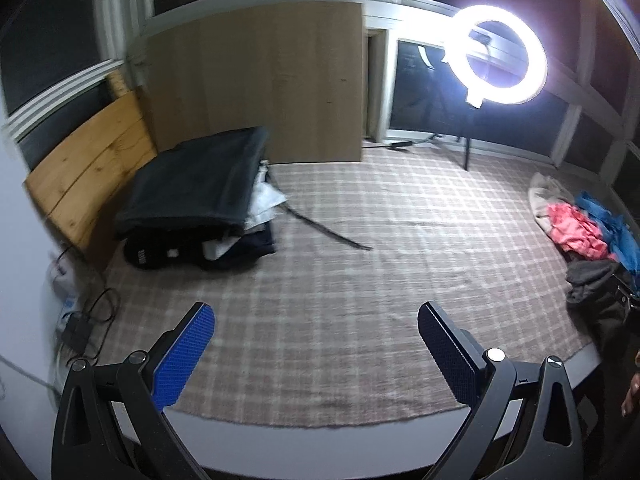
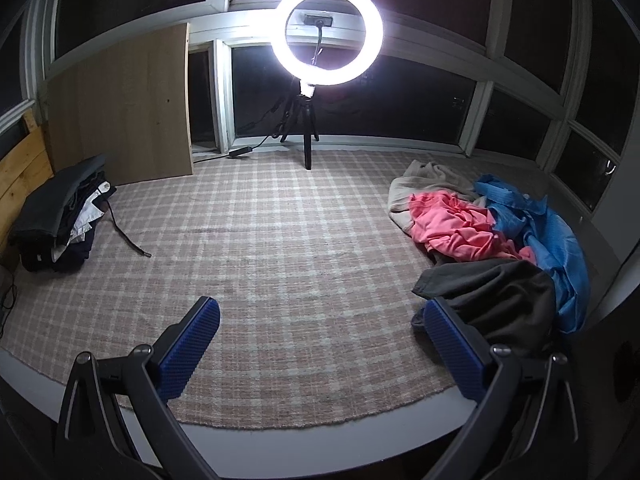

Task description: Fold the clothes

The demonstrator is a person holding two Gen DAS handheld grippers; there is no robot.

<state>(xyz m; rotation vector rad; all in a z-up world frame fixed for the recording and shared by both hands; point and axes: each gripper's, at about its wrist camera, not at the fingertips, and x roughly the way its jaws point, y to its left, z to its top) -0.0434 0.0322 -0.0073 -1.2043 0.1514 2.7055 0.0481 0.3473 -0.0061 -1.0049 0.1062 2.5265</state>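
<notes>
Clothes lie in two groups on the table, which is covered by a checked cloth (image 2: 304,240). We see the unfolded heap (image 2: 492,240) along the right edge: a beige garment (image 2: 424,184) farthest back, a pink garment (image 2: 452,228) in front of it, a blue garment (image 2: 556,236) running from the back toward the near right corner with its long axis roughly along that edge, and a dark grey garment (image 2: 496,296) nearest us, spread crosswise. At the left edge, toward the far left corner, we see a folded stack (image 1: 200,200) of dark and white pieces, its long side lying along the wooden board (image 1: 88,176) behind it, with a dark strap (image 1: 324,228) trailing from it out toward the middle of the cloth.

Our right gripper (image 2: 316,332) hangs over the near edge of the table with its jaws spread wide and nothing between them. The grey garment sits just beyond and partly behind the right-hand finger, outside the gap; we cannot tell whether it touches that finger.

Our left gripper (image 1: 316,336) also stands wide apart and empty over bare checked cloth at the near edge. The folded stack lies well beyond it to the left, the heap well off to its right.

A lit ring light (image 2: 328,32) on a tripod stands at the far edge.
</notes>
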